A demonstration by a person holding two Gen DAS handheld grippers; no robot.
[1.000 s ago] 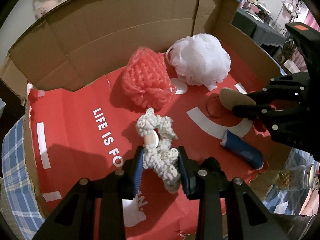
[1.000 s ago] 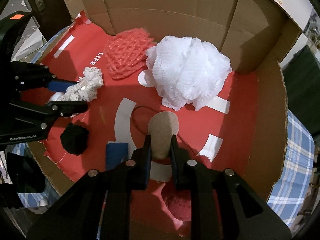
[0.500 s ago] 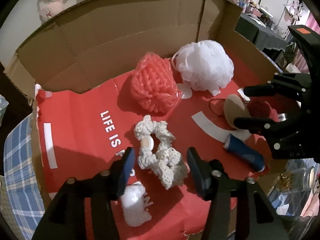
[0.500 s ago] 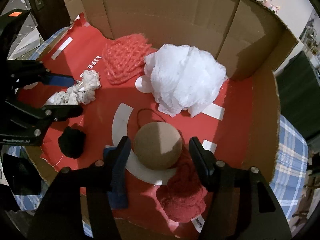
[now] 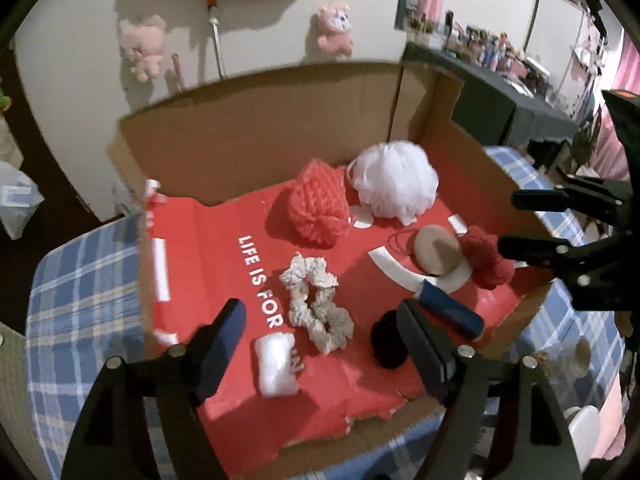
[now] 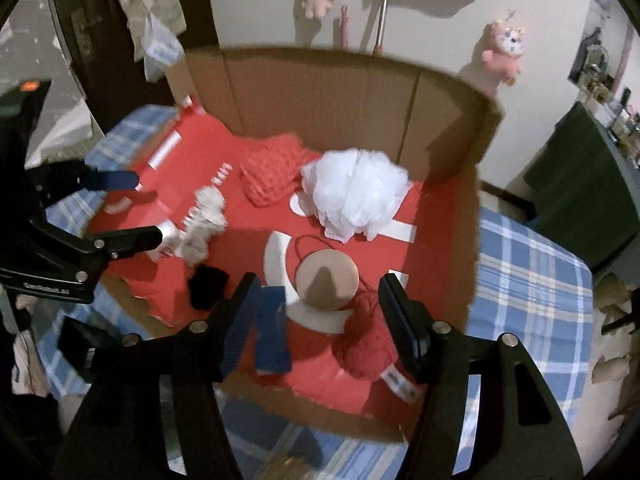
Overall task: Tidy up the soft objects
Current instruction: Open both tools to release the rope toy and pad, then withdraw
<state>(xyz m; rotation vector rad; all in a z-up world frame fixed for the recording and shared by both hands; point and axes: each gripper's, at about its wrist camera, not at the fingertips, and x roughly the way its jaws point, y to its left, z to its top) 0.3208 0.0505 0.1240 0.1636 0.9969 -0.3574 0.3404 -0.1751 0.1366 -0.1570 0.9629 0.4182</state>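
An open cardboard box [image 5: 256, 128] with a red floor holds soft things. A cream crochet scrunchie [image 5: 316, 308] lies mid-floor, also in the right wrist view [image 6: 202, 226]. A tan round sponge [image 6: 328, 280] lies beside a red yarn ball [image 6: 366, 354]. A coral mesh pouf [image 5: 318, 208] and a white pouf [image 5: 394, 184] sit at the back. My left gripper [image 5: 324, 344] is open and empty, raised above the scrunchie. My right gripper [image 6: 316, 320] is open and empty, raised above the sponge.
A black pompom [image 5: 388, 344], a blue roll [image 5: 450, 312] and a white foam block [image 5: 276, 364] lie near the box's torn front edge. The box stands on a blue plaid cloth [image 5: 80, 280]. Pink plush toys [image 5: 144, 50] hang on the wall behind.
Both grippers opened, letting go of the scrunchie and the sponge, then pulled up and back from the box. The scrunchie and the sponge now lie on the red floor.
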